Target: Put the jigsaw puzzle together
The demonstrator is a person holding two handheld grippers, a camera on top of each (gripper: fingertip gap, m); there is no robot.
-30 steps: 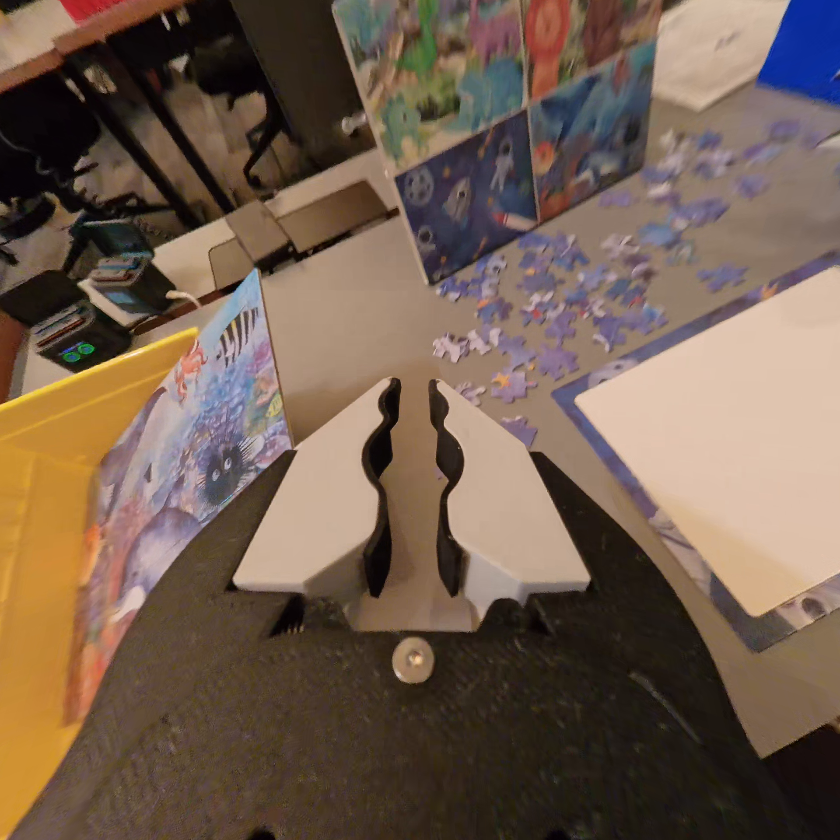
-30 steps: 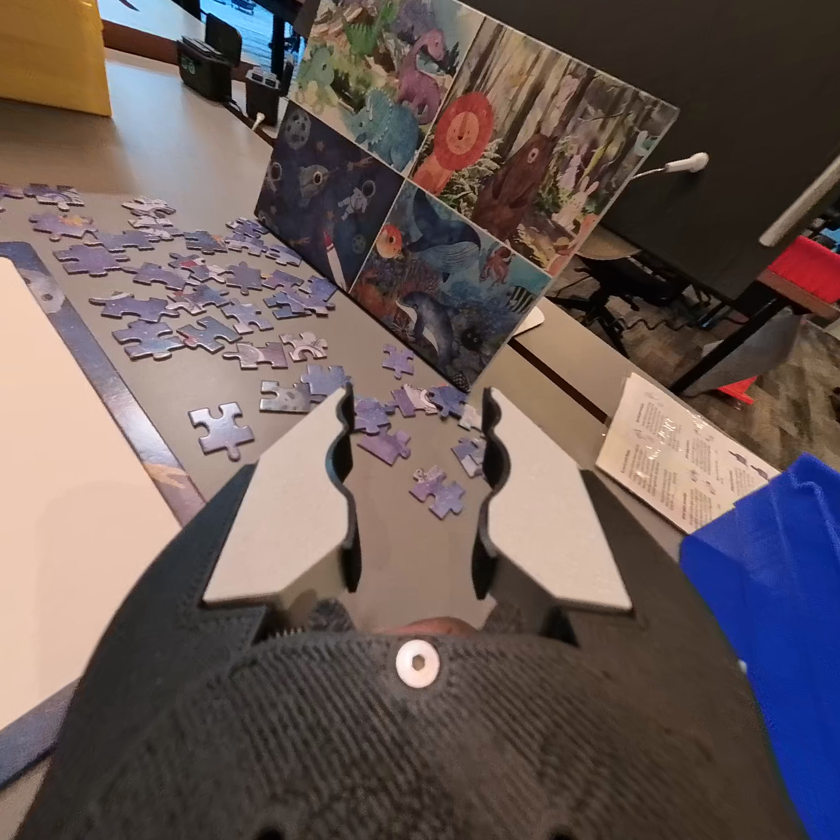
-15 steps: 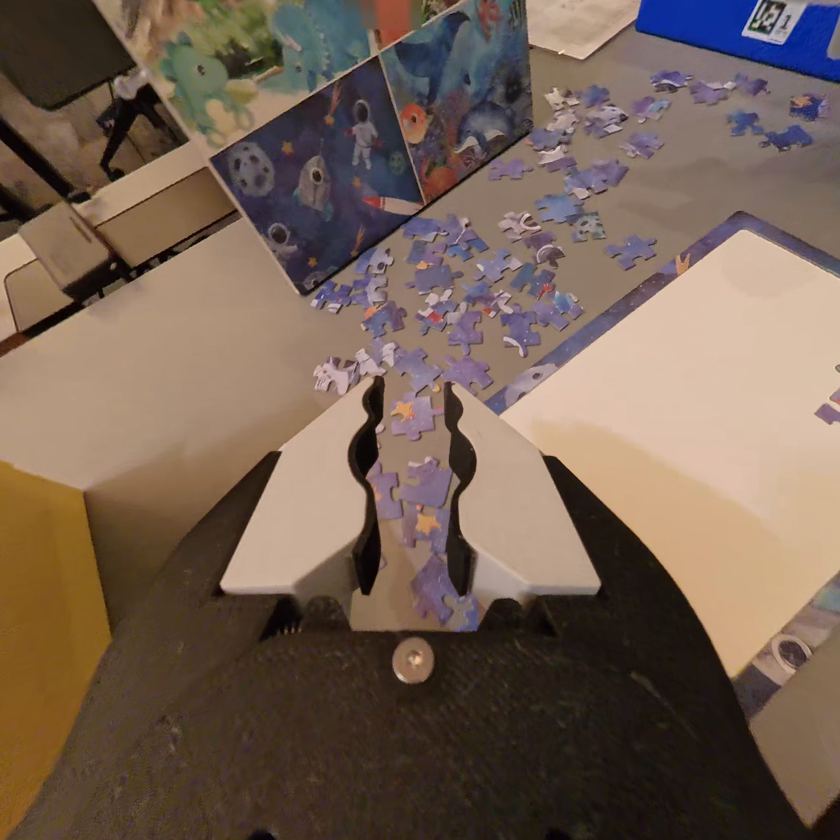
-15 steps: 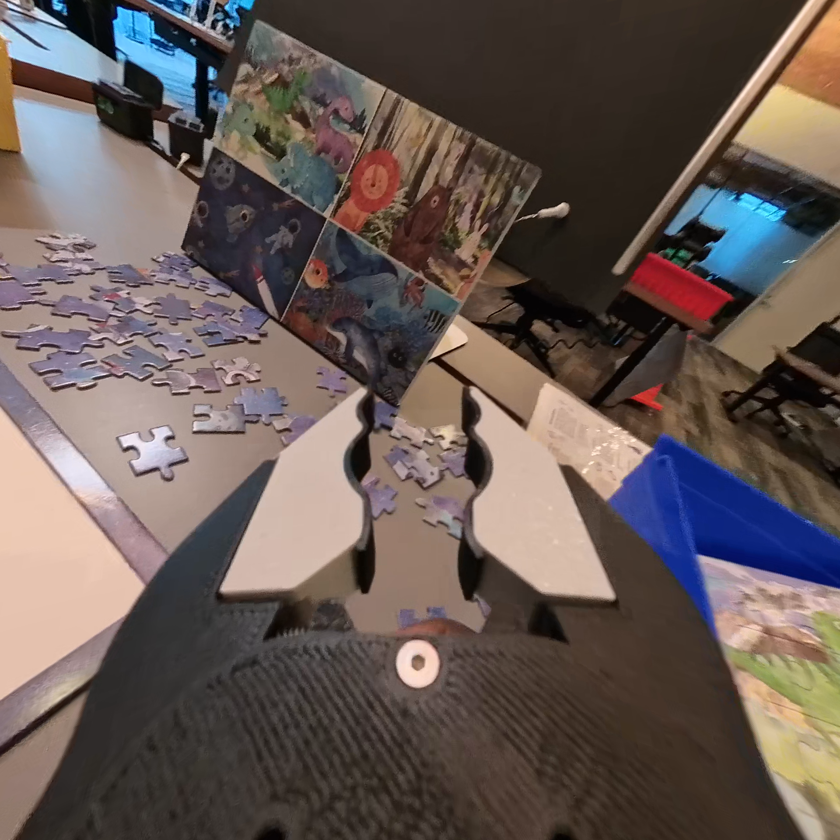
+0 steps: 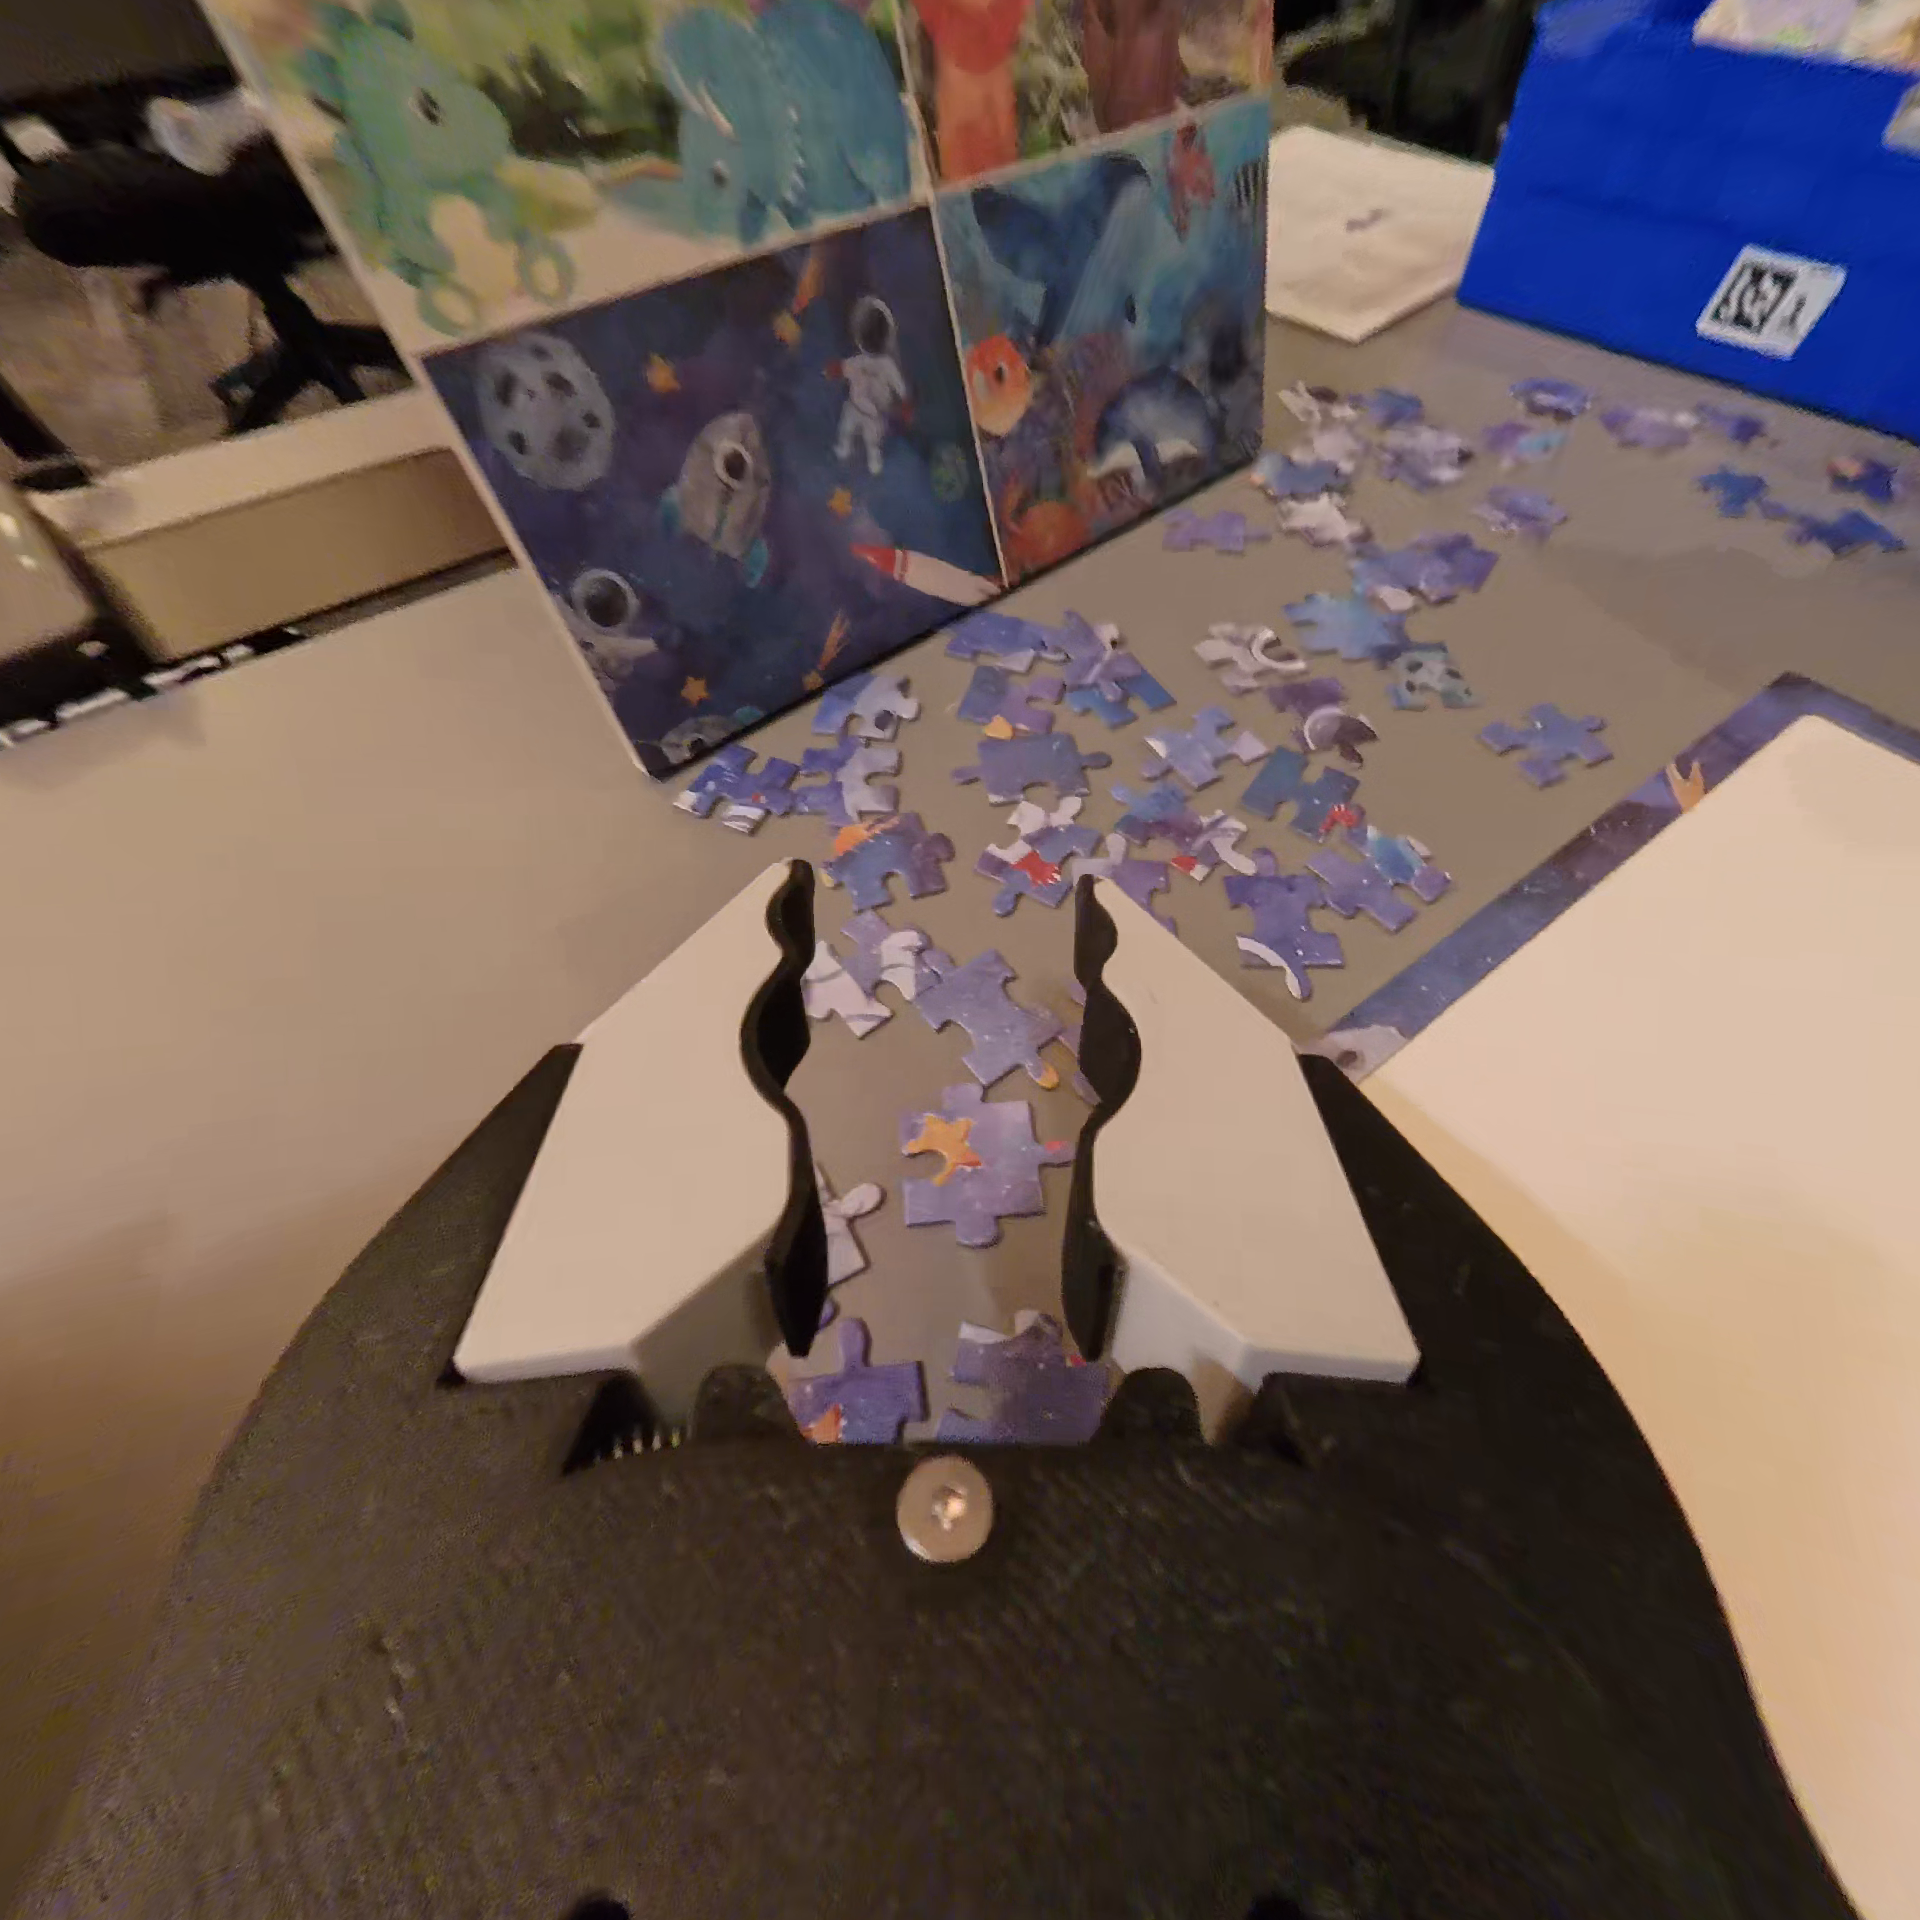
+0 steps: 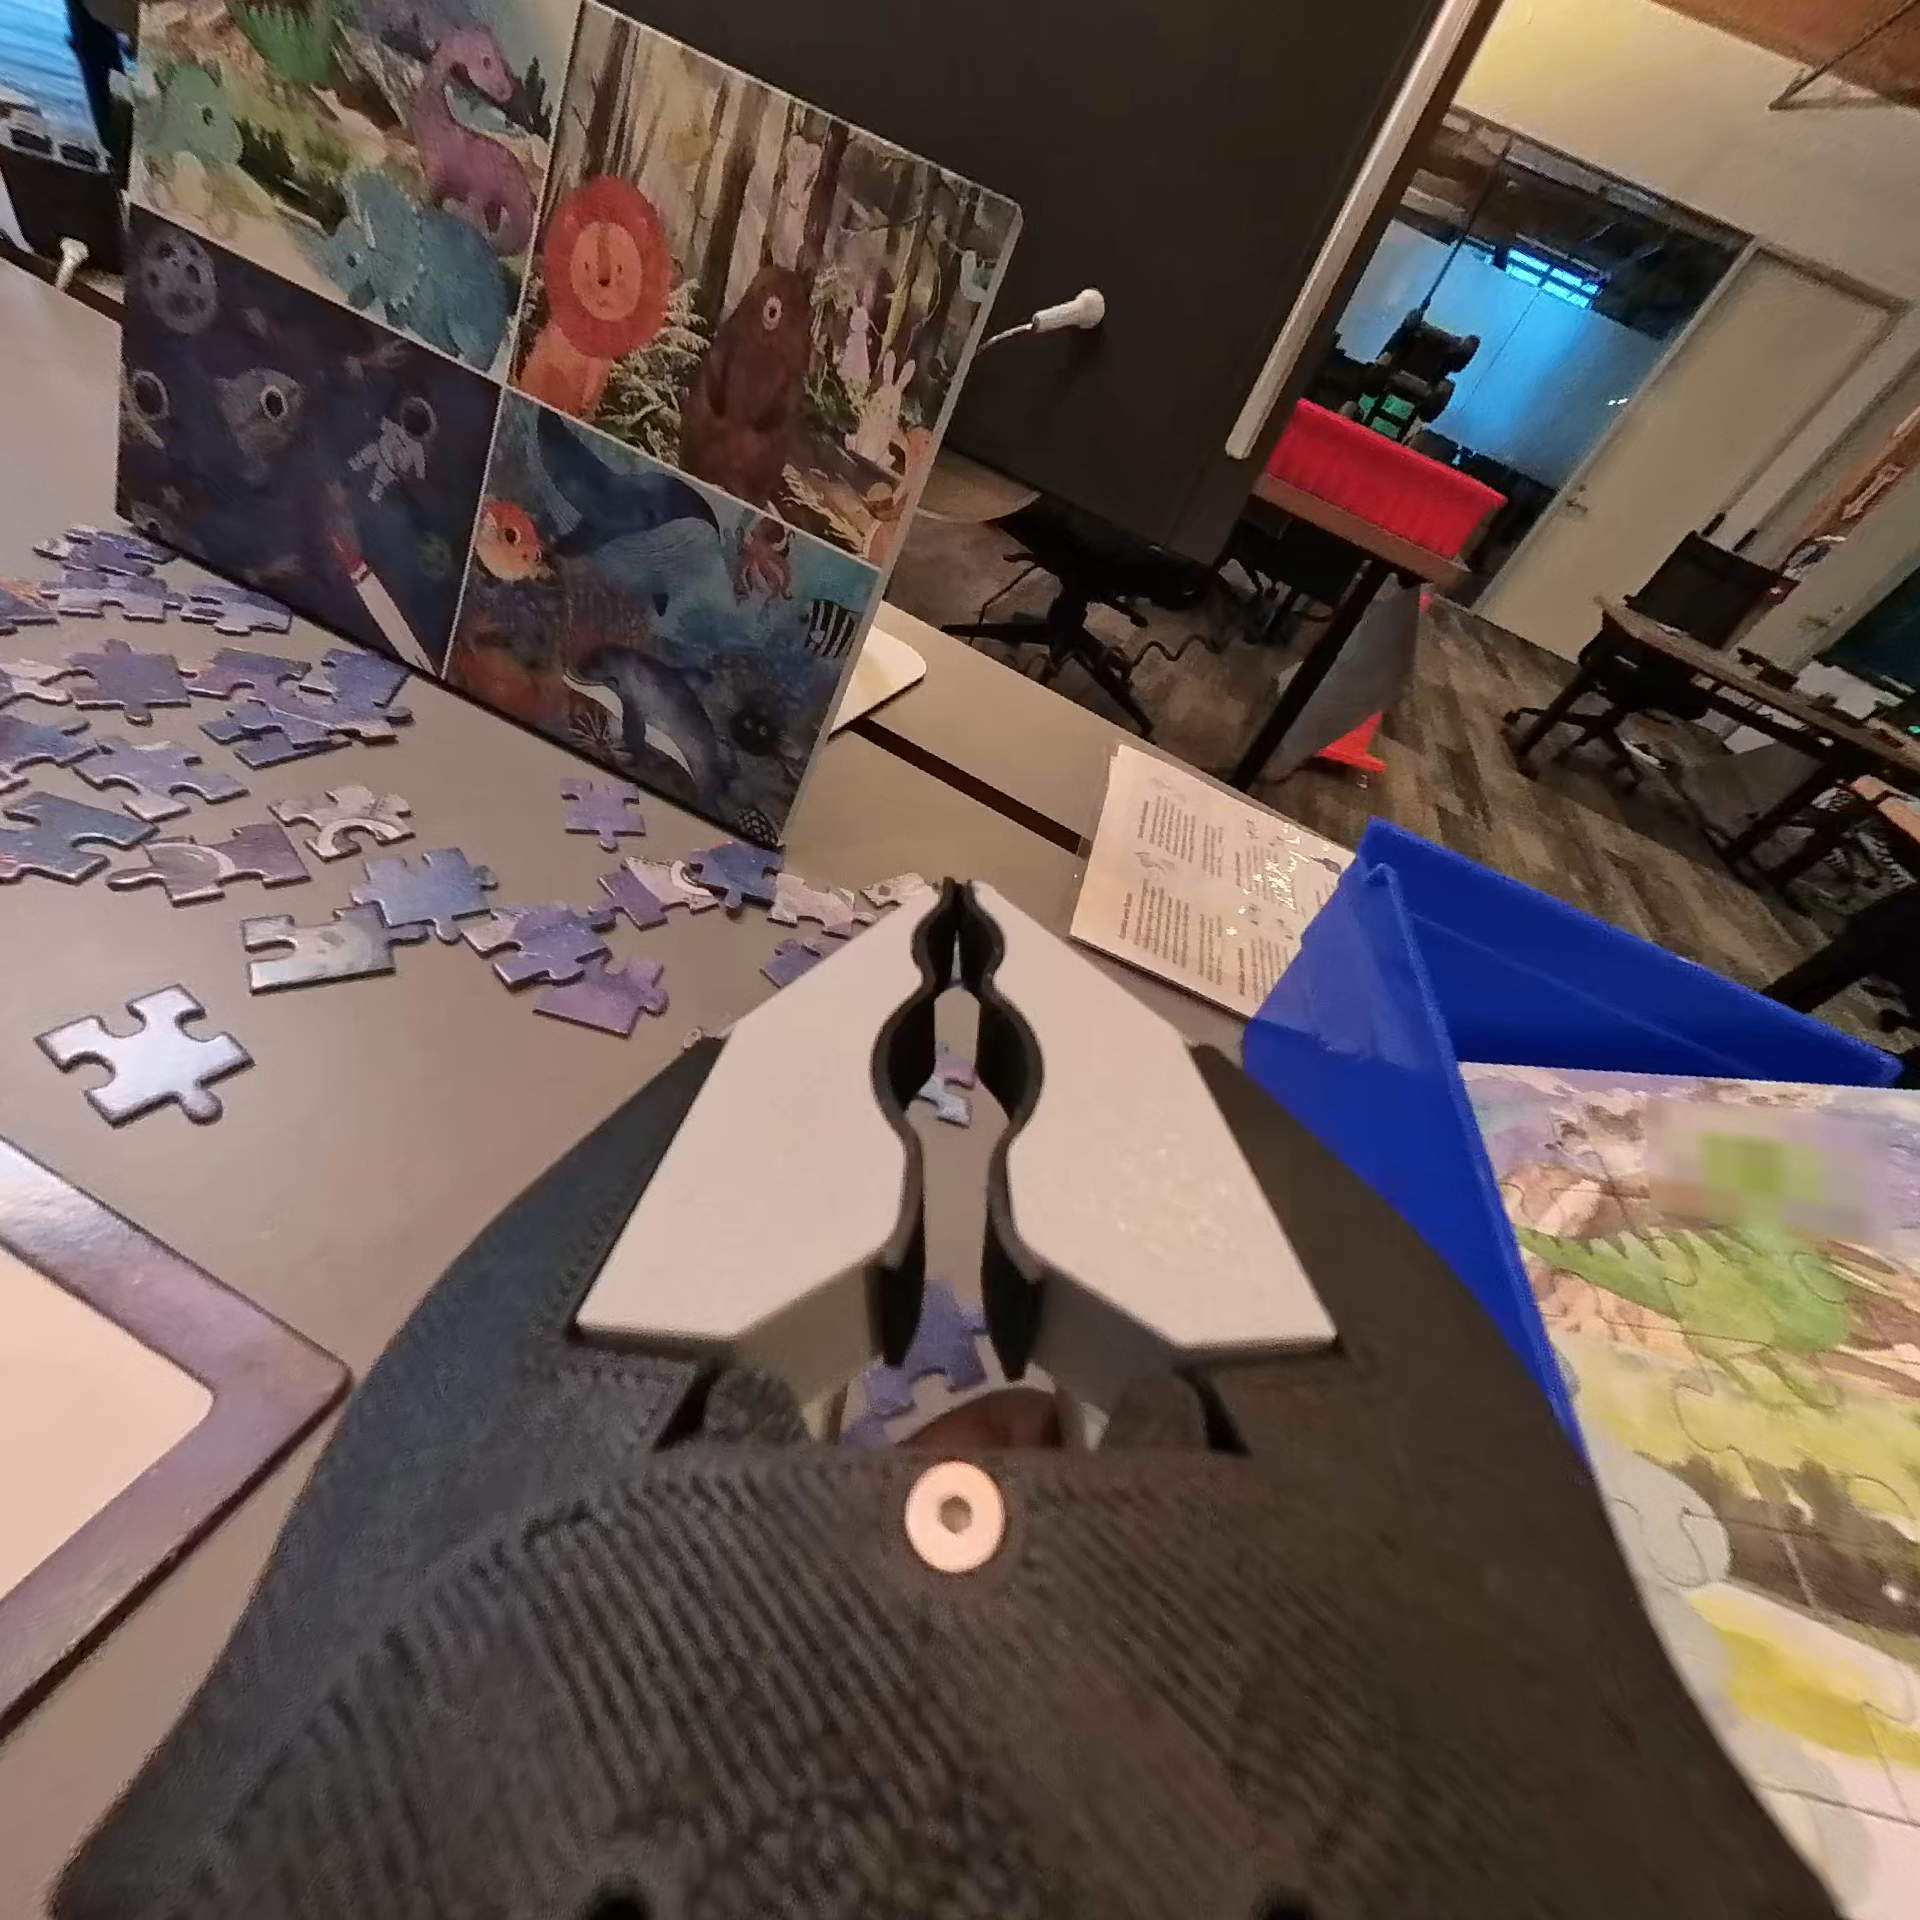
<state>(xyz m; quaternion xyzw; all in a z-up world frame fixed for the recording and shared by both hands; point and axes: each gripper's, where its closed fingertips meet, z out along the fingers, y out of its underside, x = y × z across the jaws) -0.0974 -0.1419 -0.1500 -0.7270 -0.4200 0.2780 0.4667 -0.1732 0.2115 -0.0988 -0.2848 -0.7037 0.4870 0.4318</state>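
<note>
Several loose blue-purple space puzzle pieces (image 5: pixel 1195 769) lie scattered on the grey table. My left gripper (image 5: pixel 938 902) is open and empty, low over the near pieces. A piece with an orange star (image 5: pixel 971 1164) lies on the table between its fingers. The puzzle tray (image 5: pixel 1538 904), with a dark blue border and a bare cream middle, lies to its right. My right gripper (image 6: pixel 956 900) is shut with the tips touching and nothing seen in it. It hangs over the table right of the pieces (image 6: pixel 416 894), near the tray's corner (image 6: pixel 239 1382).
An upright reference picture board (image 5: pixel 779 468) stands behind the pieces and also shows in the right wrist view (image 6: pixel 499 416). A blue bin (image 6: pixel 1455 997) holding another puzzle picture (image 6: pixel 1714 1403) stands at the right, with a printed sheet (image 6: pixel 1205 883) beyond it. Left tips to right tips: about 35 cm.
My left gripper swung right from the yellow bin to the loose pieces and opened wider. My right gripper closed from open to shut and turned right toward the blue bin.
</note>
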